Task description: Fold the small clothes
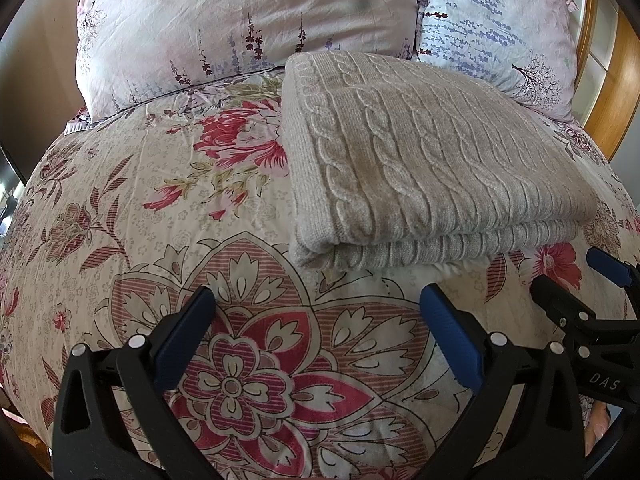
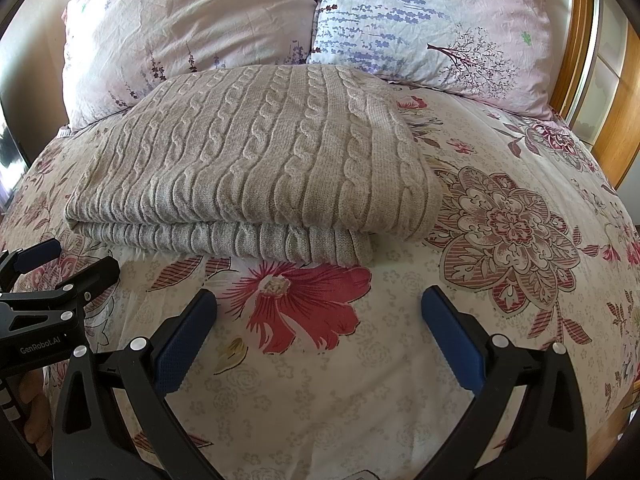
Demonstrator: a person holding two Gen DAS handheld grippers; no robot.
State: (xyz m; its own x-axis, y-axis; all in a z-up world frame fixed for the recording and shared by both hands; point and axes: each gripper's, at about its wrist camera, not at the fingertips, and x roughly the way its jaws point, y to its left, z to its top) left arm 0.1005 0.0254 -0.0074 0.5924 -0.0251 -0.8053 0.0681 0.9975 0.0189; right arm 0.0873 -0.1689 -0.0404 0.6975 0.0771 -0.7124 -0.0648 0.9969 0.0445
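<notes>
- A bed [image 1: 120, 208] fills both views, covered by a cream quilt printed with red and pink flowers.
- A grey cable-knit sweater [image 1: 420, 168] lies folded flat on the quilt, its layered edge facing the cameras.
- Two pale floral pillows [image 2: 192, 28] lean at the head of the bed, just behind the sweater.
- A wooden frame [image 2: 580, 40] curves along the right side; a plain wall shows at the left.
- The left hand-held gripper [image 1: 318, 312] hovers above the quilt near the sweater's front edge, fingers spread apart, gripping nothing.
- The right hand-held gripper [image 2: 318, 312] hangs beside it, also spread wide and empty, clear of the sweater.
</notes>
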